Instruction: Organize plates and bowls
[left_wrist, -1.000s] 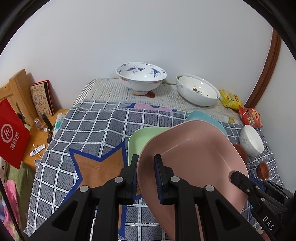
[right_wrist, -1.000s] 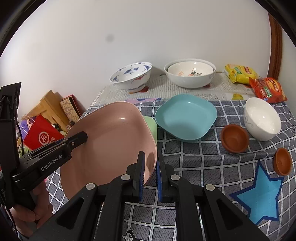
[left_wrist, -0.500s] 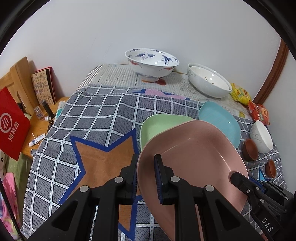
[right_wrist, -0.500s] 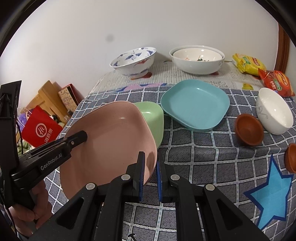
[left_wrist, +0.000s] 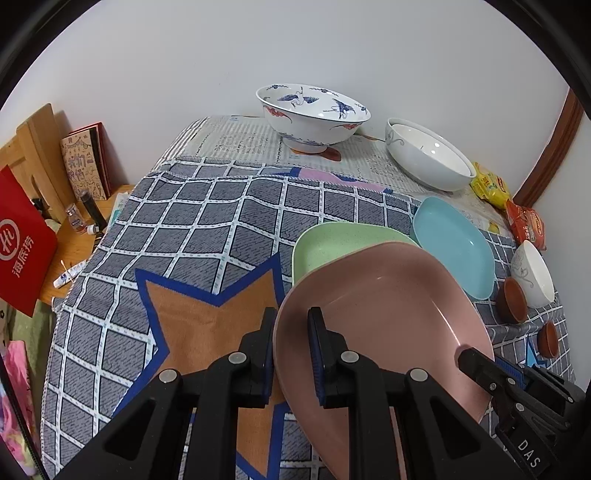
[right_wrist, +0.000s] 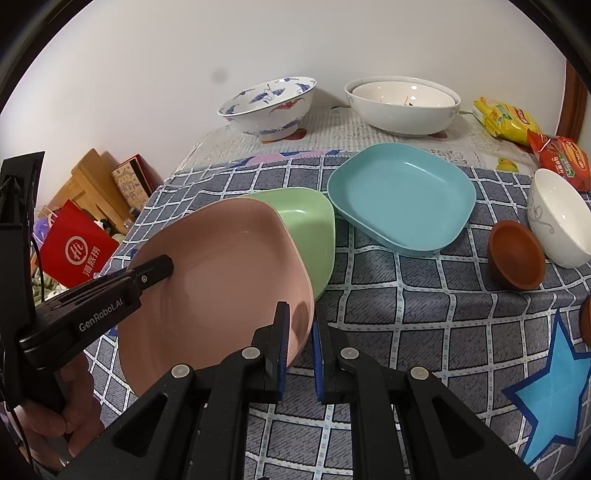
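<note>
Both grippers clamp one pink plate (left_wrist: 384, 317) (right_wrist: 221, 280) by opposite rims and hold it tilted just above the table. My left gripper (left_wrist: 291, 325) is shut on its left rim, my right gripper (right_wrist: 301, 321) on its right rim. Each gripper shows in the other's view, the right gripper (left_wrist: 476, 365) and the left gripper (right_wrist: 155, 269). Directly behind and partly under the pink plate lies a green plate (left_wrist: 343, 243) (right_wrist: 310, 229) on the checked cloth. A blue plate (left_wrist: 454, 243) (right_wrist: 402, 195) lies to its right.
At the back stand a crane-patterned bowl (left_wrist: 314, 110) (right_wrist: 269, 103) and two nested white bowls (left_wrist: 428, 158) (right_wrist: 402, 103). A small white bowl (right_wrist: 557, 218), brown cups (right_wrist: 517, 254) and snack packets (right_wrist: 506, 118) sit right. A red bag (left_wrist: 18, 243) and wooden shelf are left of the table.
The pink plate and both grippers have sunk toward the table and come in over the green plate. Both grips stay the same.
</note>
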